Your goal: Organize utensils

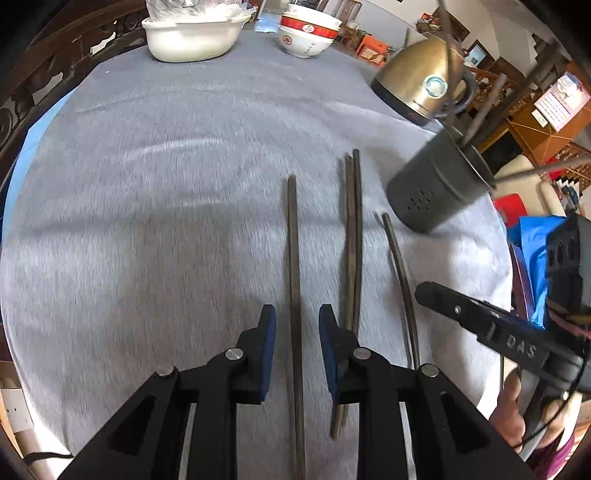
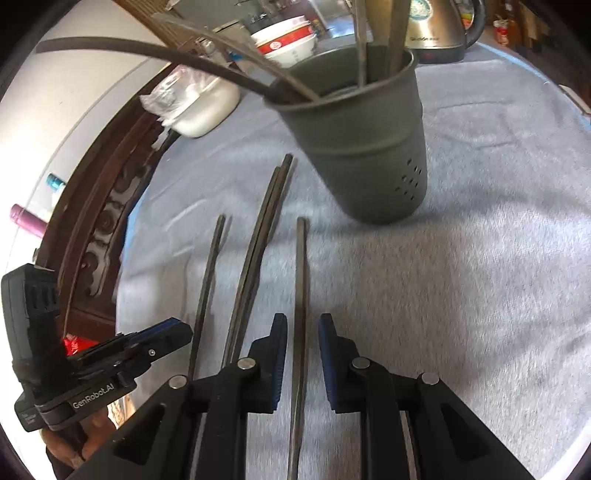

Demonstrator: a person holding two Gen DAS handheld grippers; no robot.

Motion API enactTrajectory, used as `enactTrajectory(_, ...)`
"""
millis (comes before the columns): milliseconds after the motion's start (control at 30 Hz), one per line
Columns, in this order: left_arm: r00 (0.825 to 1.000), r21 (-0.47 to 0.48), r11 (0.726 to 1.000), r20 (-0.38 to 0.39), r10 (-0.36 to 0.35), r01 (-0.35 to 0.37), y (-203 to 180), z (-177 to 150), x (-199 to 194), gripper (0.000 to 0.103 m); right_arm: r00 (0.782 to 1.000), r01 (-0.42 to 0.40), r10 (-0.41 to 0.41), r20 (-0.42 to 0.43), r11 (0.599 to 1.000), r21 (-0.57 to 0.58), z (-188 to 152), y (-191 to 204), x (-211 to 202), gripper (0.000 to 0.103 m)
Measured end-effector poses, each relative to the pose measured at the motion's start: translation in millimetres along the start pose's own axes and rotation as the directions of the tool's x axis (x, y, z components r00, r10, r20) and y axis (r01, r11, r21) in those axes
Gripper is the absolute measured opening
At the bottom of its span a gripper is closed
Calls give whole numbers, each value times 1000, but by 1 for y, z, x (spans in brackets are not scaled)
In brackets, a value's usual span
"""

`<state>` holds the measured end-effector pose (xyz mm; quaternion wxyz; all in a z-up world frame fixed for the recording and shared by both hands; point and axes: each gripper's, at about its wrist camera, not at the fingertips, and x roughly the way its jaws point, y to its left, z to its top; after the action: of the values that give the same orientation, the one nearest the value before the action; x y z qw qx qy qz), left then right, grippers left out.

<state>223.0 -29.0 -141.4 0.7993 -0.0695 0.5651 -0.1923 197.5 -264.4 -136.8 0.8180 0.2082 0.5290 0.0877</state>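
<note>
Both hand-held grippers are angling steeply down over the grey cloth (image 1: 147,184) covering the table. The left gripper (image 1: 297,325) is straddling the leftmost chopstick (image 1: 294,258), its blue pads standing clear of the stick on either side, so it is released and gripping nothing. The right gripper (image 2: 303,332) is straddling the rightmost chopstick (image 2: 301,280) in the same way, jaws parted and not pressing on it. Between these two sticks a pair of chopsticks (image 1: 352,236) is lying side by side, touching. All four are lying flat on the cloth, near the dark utensil holder (image 2: 364,147), which is standing upright with several chopsticks leaning out of it. A gold kettle (image 1: 421,77), stacked bowls (image 1: 308,33) and a white basin (image 1: 192,37) are sitting at the far edge.
</note>
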Motion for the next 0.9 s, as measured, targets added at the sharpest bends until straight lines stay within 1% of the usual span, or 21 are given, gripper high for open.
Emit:
enactTrajectory(167, 1000, -11, 1000, -11, 29, -29, -2, 19, 16, 24, 999, 49, -50, 14, 999, 14, 12, 4, 6, 21)
enactTrajectory(233, 999, -19, 999, -12, 41, -42, -2, 25, 20, 24, 997, 71, -71, 2, 997, 14, 17, 7, 11, 21)
enactTrajectory(400, 999, -30, 999, -22, 41, -42, -8, 39, 31, 24, 994, 108, -108, -19, 994, 12, 23, 11, 24, 21)
enactTrajectory(533, 999, -36, 999, -30, 36, -37, -7, 44, 35, 24, 991, 131, -131, 0, 991, 10, 25, 10, 29, 21)
enactTrajectory(633, 999, -33, 999, -35, 39, -40, -8, 45, 35, 24, 988, 156, -156, 0, 988, -15, 27, 14, 32, 18)
enactTrajectory(733, 998, -31, 998, -43, 45, -46, -11, 50, 39, 24, 984, 180, -180, 0, 983, -29, 28, 15, 33, 12)
enactTrajectory(833, 997, -18, 998, -44, 58, -59, -15, 52, 42, 24, 983, 185, -185, 5, 982, -32, 29, 15, 33, 9)
enactTrajectory(867, 997, -13, 998, -42, 64, -65, -15, 52, 42, 22, 983, 185, -184, 7, 982, -33, 29, 16, 33, 8)
enactTrajectory(900, 996, -6, 997, -39, 77, -77, -16, 52, 43, 15, 983, 183, -183, 9, 982, -33, 29, 17, 33, 8)
